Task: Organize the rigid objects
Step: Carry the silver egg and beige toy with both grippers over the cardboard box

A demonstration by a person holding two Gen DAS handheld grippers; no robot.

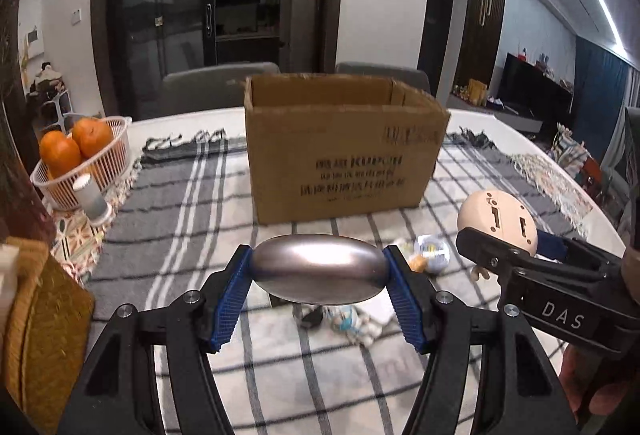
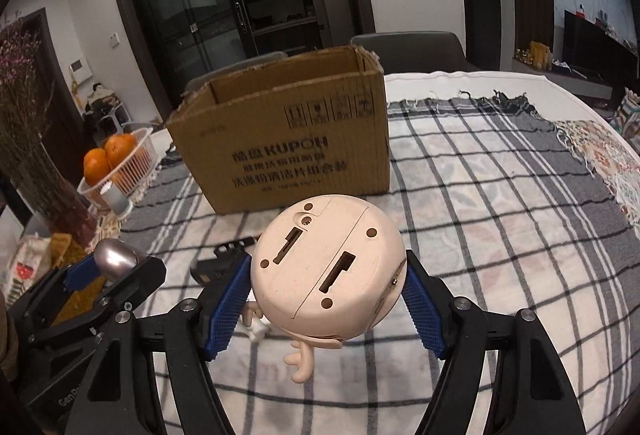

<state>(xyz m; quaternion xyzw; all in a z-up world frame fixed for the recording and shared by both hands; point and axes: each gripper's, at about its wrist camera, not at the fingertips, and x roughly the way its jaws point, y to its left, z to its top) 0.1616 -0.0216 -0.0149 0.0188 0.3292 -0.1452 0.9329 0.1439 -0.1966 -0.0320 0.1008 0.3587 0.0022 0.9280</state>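
Both grippers are loaded: left gripper (image 1: pixel 318 269) pinches a metal oval (image 1: pixel 319 269) between its blue pads, right gripper (image 2: pixel 326 281) clamps a pink toy (image 2: pixel 326 267), base facing up. Each hangs above the plaid cloth (image 2: pixel 500 219), cardboard box (image 1: pixel 344 147) just beyond, orange basket (image 1: pixel 80 163) far left.

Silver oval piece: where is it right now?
The silver oval piece is clamped between the left tool's blue pads, above the checked cloth in front of the cardboard box; the right wrist view shows it at lower left.
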